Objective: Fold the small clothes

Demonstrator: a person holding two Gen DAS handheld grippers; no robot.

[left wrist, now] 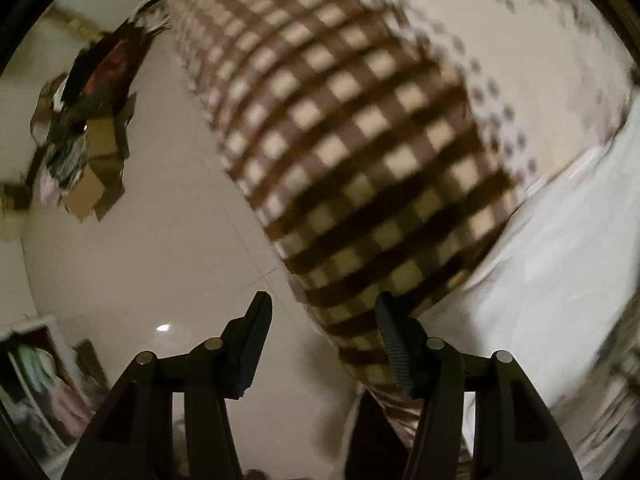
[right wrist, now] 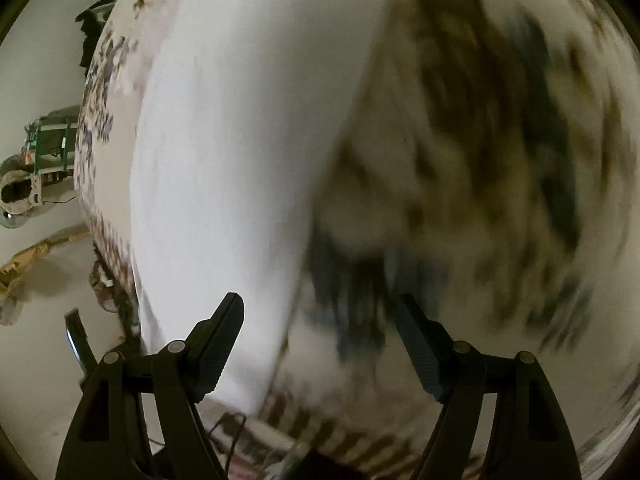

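A white garment [left wrist: 560, 264] lies on a bed covered with a brown-and-cream checked and dotted spread [left wrist: 360, 128]. My left gripper [left wrist: 324, 320] is open and empty, over the bed's edge, with the garment to its right. In the right wrist view the white garment [right wrist: 240, 160] runs down the left-middle, next to a blurred patterned fabric [right wrist: 480, 160] with dark and olive blotches. My right gripper [right wrist: 320, 320] is open and empty, just above the garment's near edge. Both views are motion-blurred.
A pale tiled floor [left wrist: 160, 208] lies left of the bed. A pile of cardboard and clutter [left wrist: 88, 128] sits on the floor at the left. A shelf with clothes [left wrist: 40, 380] is at the lower left. Equipment [right wrist: 44, 152] stands left of the bed.
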